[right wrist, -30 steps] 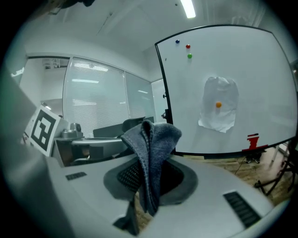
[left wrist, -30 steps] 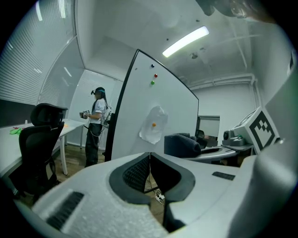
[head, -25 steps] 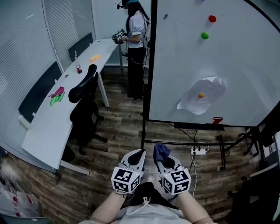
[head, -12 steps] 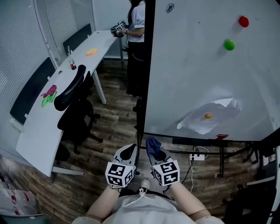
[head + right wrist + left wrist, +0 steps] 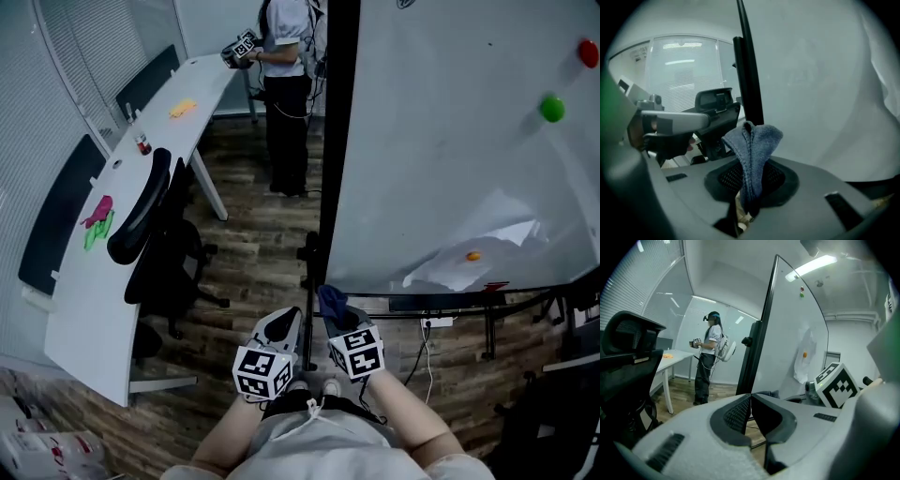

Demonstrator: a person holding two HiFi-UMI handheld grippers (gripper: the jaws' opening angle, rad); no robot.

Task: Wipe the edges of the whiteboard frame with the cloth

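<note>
Head view looks down on a large whiteboard (image 5: 450, 141) filling the right side, its black frame edge (image 5: 336, 141) running upright near the middle. A long white desk (image 5: 103, 272) curves along the left, with a black office chair (image 5: 150, 234) pushed up beside it. At the far end a person (image 5: 281, 56) stands by the desk. A crumpled white paper sheet (image 5: 487, 244) is stuck low on the board.

Near the bottom of the frame edge, both grippers are held side by side. The left gripper (image 5: 750, 397) has its jaws pressed together with nothing between them. The right gripper (image 5: 750, 183) is clamped on a blue-grey cloth (image 5: 752, 150), which sticks up from its jaws just beside the frame's lower end. Whether cloth and frame touch cannot be told.

Small green (image 5: 552, 109), red (image 5: 589, 52) and orange (image 5: 473, 255) magnets dot the board.
</note>
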